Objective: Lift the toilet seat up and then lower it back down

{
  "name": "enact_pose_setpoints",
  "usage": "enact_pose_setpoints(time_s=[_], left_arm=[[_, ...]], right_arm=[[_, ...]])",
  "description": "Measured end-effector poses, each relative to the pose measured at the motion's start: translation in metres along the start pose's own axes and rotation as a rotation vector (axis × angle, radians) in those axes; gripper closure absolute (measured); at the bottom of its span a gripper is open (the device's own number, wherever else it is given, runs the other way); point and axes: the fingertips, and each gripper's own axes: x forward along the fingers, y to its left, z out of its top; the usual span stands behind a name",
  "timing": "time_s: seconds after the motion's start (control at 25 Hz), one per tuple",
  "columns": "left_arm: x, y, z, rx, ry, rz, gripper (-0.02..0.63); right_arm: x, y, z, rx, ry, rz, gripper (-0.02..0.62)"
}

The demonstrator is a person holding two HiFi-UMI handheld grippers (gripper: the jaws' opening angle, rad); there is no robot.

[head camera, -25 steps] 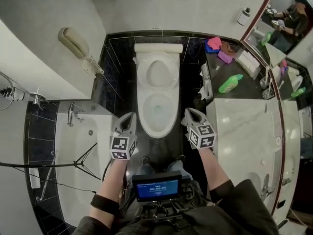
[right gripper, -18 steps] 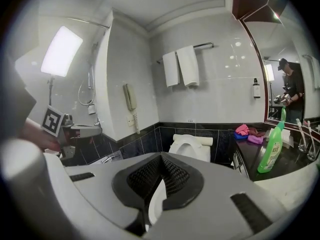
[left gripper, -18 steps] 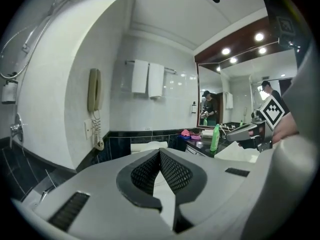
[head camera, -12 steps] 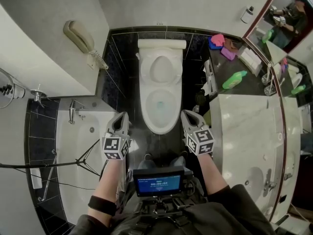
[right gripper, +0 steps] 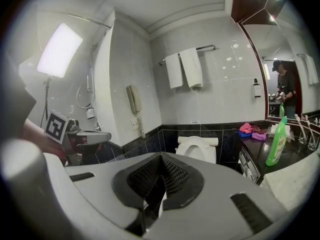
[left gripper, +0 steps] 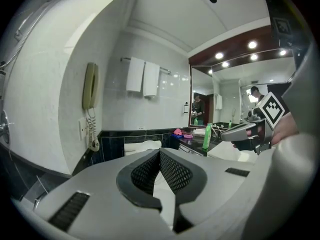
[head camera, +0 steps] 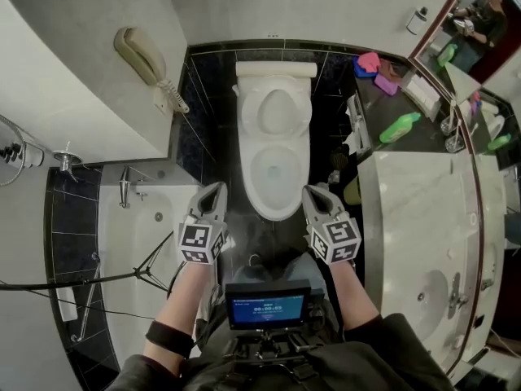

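Note:
The white toilet (head camera: 277, 177) stands against the black-tiled back wall, with its seat (head camera: 277, 111) raised against the tank. The right gripper view shows the raised seat (right gripper: 197, 148) ahead, beyond the jaws. My left gripper (head camera: 213, 188) hovers off the bowl's front left, and my right gripper (head camera: 313, 191) off its front right; neither touches the toilet. Both are shut with nothing between the pads, as seen close up on the left gripper (left gripper: 160, 154) and the right gripper (right gripper: 160, 158).
A wall phone (head camera: 146, 68) hangs at the left above the bathtub (head camera: 130, 243). A marble counter (head camera: 407, 210) with a green bottle (head camera: 404, 126) and a sink (head camera: 431, 296) runs along the right. Black stand legs (head camera: 155, 259) cross the tub. Towels (right gripper: 184, 69) hang above the toilet.
Both grippers have drawn back a little from the bowl's sides toward the person. The seat stays raised and both grippers stay shut.

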Motion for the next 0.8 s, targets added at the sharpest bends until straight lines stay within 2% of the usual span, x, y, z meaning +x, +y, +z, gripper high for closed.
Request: enact_pose_setpoints(time_s=[0.16,0.48,0.8], left_arm=[[0.011,0.004,0.003,0.001,0.005,-0.015,0.606],[0.042,-0.011,0.008,0.010,0.018,-0.037,0.606],[0.059,-0.013,0.013,-0.013,0.014,-0.019,0.606]], right_arm=[[0.007,0.011,0.002,-0.024,0.016,0.018,0.589],[0.017,-0.003,-0.006,-0.025,0.049,0.055,0.589],[0.016,-0.014,0.002,-0.006,0.036,0.070,0.589]])
